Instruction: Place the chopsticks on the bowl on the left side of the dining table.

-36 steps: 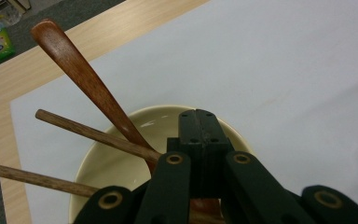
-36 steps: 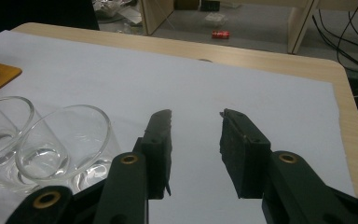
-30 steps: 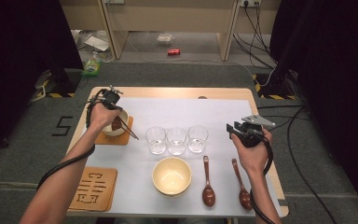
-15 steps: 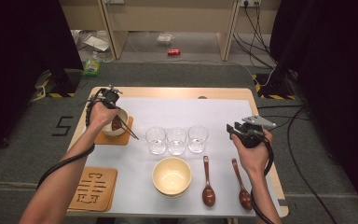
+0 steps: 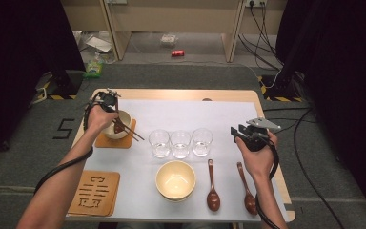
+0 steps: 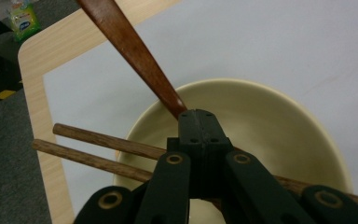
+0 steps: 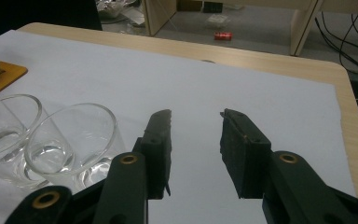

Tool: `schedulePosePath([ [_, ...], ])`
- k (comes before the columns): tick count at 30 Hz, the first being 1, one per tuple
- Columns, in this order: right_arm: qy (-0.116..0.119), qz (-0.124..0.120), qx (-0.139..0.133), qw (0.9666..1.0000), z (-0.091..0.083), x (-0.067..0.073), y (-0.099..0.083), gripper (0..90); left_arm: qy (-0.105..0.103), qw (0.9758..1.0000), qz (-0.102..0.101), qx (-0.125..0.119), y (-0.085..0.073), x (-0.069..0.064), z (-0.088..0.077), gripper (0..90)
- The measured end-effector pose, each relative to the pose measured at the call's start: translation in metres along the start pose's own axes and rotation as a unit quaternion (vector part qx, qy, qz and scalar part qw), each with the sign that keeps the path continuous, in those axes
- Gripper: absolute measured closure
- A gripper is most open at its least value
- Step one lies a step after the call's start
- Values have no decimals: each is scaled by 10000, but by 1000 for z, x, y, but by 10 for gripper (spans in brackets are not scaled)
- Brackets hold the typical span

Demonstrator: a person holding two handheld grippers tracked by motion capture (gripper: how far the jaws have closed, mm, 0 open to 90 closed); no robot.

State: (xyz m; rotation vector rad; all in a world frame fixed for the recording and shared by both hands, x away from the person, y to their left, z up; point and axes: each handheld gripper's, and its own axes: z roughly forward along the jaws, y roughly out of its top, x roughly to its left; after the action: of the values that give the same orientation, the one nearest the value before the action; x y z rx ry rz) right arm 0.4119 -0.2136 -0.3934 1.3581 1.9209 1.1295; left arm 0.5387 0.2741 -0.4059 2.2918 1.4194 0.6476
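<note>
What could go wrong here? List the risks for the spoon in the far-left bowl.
1. The left gripper is shut on the brown spoon right over the bowl; lifting at a slant could tip that bowl on its coaster.
2. The two chopsticks lie loose across the rim beneath the jaws; the spoon may drag them off.
3. The glasses stand close by, so a sideways swing might hit them.

wooden table (image 5: 228,94), white sheet (image 5: 186,114), two coasters, glasses, spoons
</note>
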Motion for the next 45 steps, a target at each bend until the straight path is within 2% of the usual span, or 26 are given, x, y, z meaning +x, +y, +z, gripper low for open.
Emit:
schedulePosePath([
  [20,17,-23,3,10000,2,3,1,631,23,9999,-72,123,-12,11,-3,900],
  [28,25,-62,-9,10000,2,4,2,631,-4,9999,-94,66,-17,12,-7,897],
  [32,35,-56,-21,10000,1,5,2,631,-19,9998,-129,-145,-21,11,-15,889],
  [36,22,-27,-43,10000,-1,5,2,632,-16,9978,-239,-618,-31,7,-30,893],
  [38,11,-16,-27,10000,-2,4,2,632,-83,9966,-271,-778,-38,2,-37,895],
  [39,8,-14,-41,10000,-2,4,1,631,-118,9965,-195,-809,-40,-1,-40,896],
  [40,6,-7,-51,10000,-2,3,1,631,-208,9962,-166,-831,-43,-5,-44,896],
  [42,0,-13,-58,10000,-3,3,1,632,-521,9948,-129,-860,-49,-15,-50,899],
  [45,1,-18,-49,10000,-3,3,1,631,-810,9934,168,-795,-58,-33,-57,900],
])
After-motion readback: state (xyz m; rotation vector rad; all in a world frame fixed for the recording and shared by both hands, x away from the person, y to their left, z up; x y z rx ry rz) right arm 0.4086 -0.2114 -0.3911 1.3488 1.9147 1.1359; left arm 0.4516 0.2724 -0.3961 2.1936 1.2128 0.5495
